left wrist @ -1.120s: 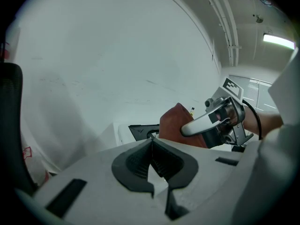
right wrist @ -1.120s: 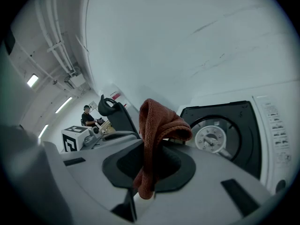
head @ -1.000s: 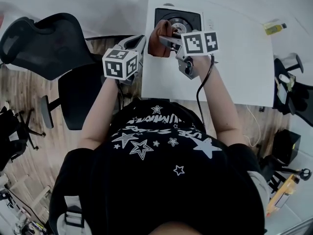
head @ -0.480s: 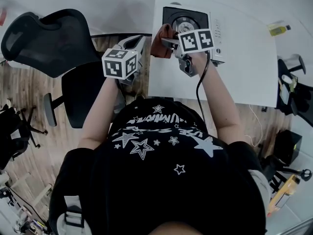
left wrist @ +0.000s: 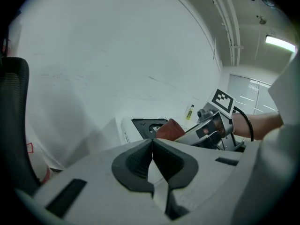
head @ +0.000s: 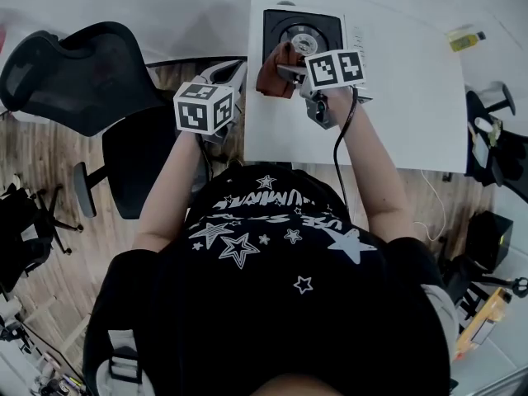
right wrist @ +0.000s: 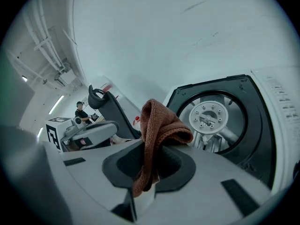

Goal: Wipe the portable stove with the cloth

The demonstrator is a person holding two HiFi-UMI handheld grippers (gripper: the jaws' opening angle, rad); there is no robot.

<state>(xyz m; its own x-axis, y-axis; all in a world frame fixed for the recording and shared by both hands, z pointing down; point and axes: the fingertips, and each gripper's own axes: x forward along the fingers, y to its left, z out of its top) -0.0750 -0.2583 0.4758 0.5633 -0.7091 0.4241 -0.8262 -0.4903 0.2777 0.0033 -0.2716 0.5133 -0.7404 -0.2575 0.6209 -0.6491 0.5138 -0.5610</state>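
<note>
The portable stove stands on the white table, with a black top and a round burner. A brown cloth hangs bunched at the stove's near left corner, and my right gripper is shut on it. In the right gripper view the cloth sticks up between the jaws in front of the burner. My left gripper hovers off the table's left edge, shut with nothing in it. From the left gripper view, the stove, the cloth and the right gripper lie ahead.
The white table stretches right of the stove, with a small yellow bottle at its far right corner. A black office chair stands left of the table on a wooden floor. More gear sits at the right edge.
The right gripper with the cloth swung slightly left off the stove's corner and back again. The left gripper has hardly moved.
</note>
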